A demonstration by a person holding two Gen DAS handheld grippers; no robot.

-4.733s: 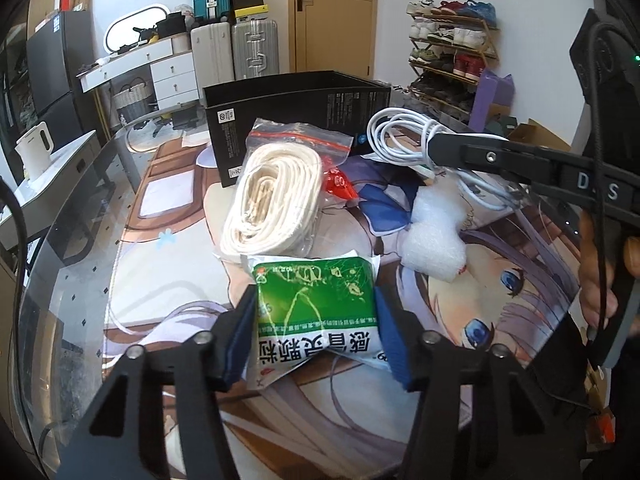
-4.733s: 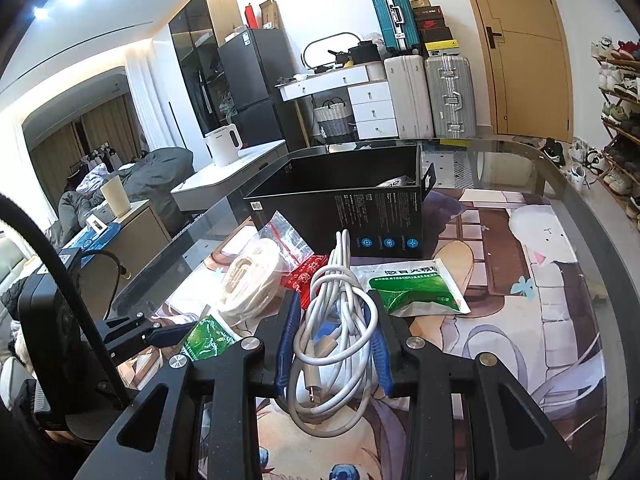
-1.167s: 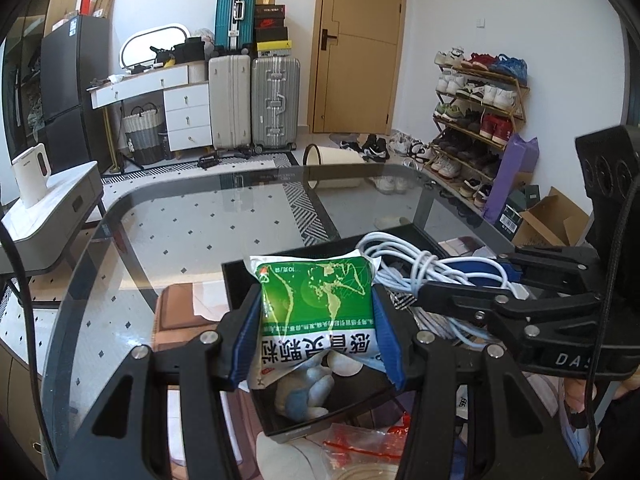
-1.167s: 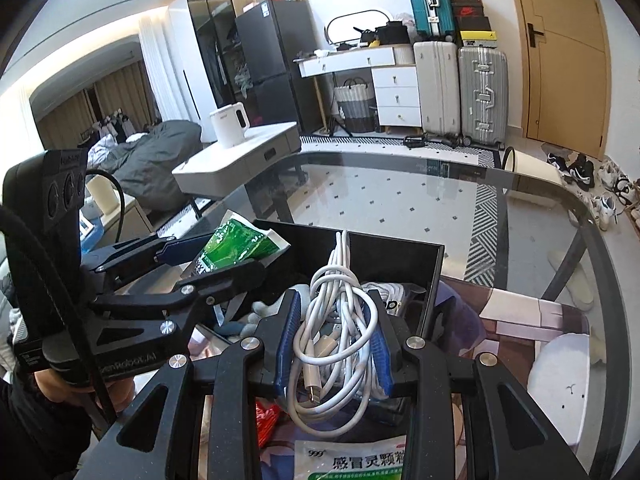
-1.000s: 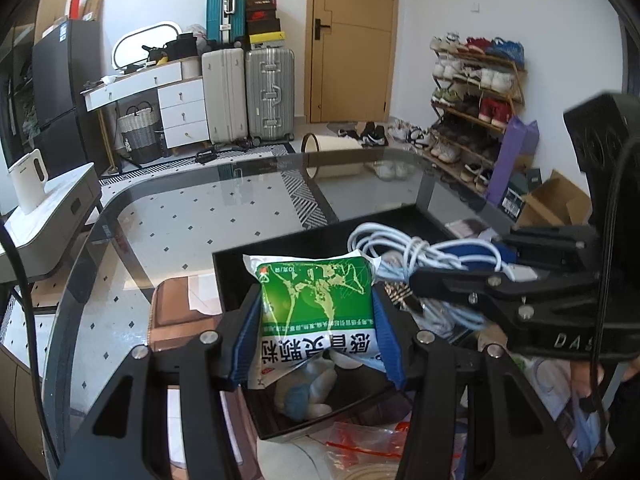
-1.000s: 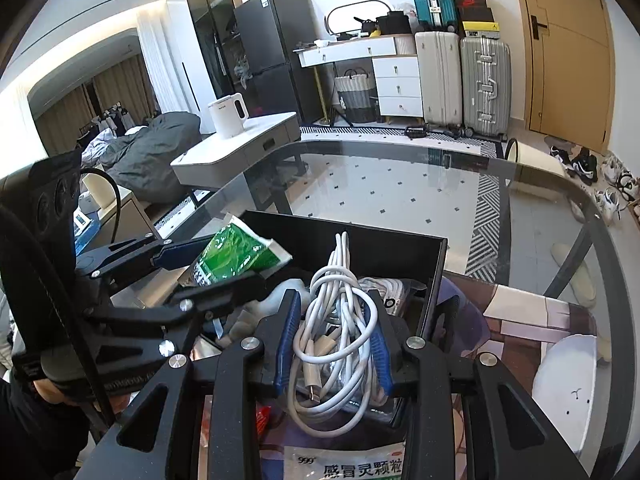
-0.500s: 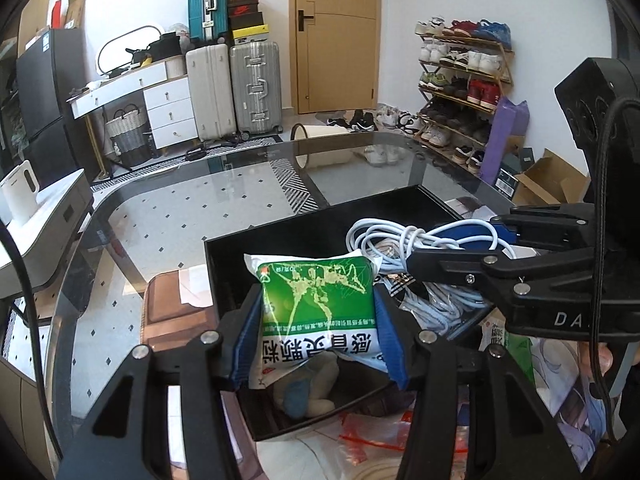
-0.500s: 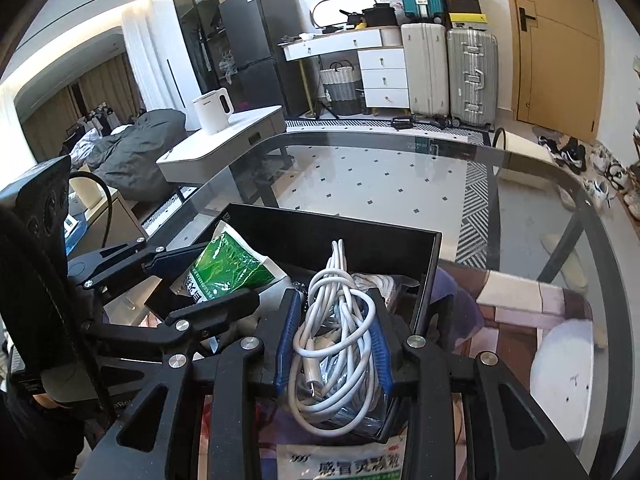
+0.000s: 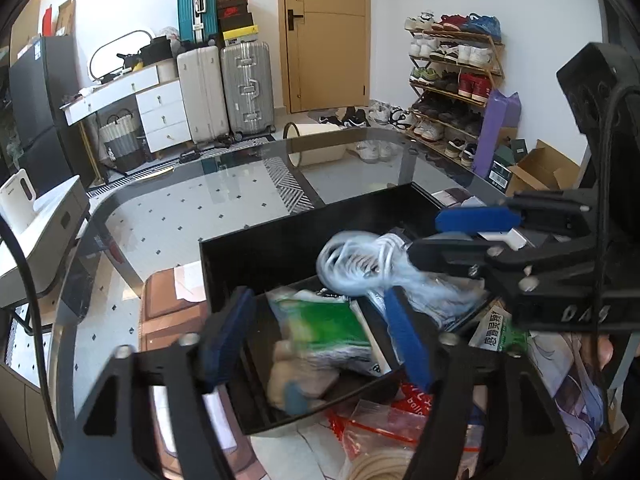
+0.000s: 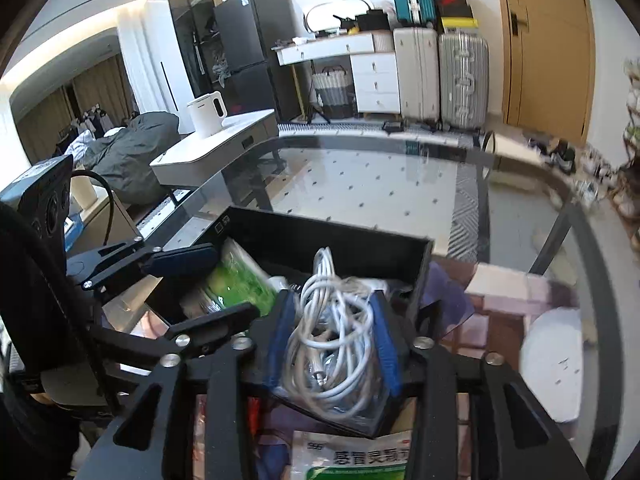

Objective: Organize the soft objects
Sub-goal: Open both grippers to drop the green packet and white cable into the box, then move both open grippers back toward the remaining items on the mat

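A black open box (image 9: 280, 228) stands on the glass table. My left gripper (image 9: 318, 312) hovers over its near left part with its jaws opening. The green packet (image 9: 324, 320), blurred, lies free between them and drops into the box. My right gripper (image 10: 332, 332) is over the box's right part, its jaws also opening. The white cable bundle (image 10: 332, 328) hangs loose between its blue pads (image 10: 384, 336) and sinks into the box. In the left wrist view the cable bundle (image 9: 360, 264) is smeared beside the right gripper (image 9: 424, 238). In the right wrist view the green packet (image 10: 236, 280) sits below the left gripper (image 10: 208, 288).
A soft toy (image 9: 296, 376) lies in the box. In front of the box are a second green-and-white packet (image 10: 352, 456) and a clear zip bag with cream rope (image 9: 380, 440), on a printed mat. Bare glass table (image 10: 380, 196) stretches behind the box.
Both grippers' jaws have widened. The green packet has slipped out of the left pads down into the box, and the cable bundle has come loose from the right pads.
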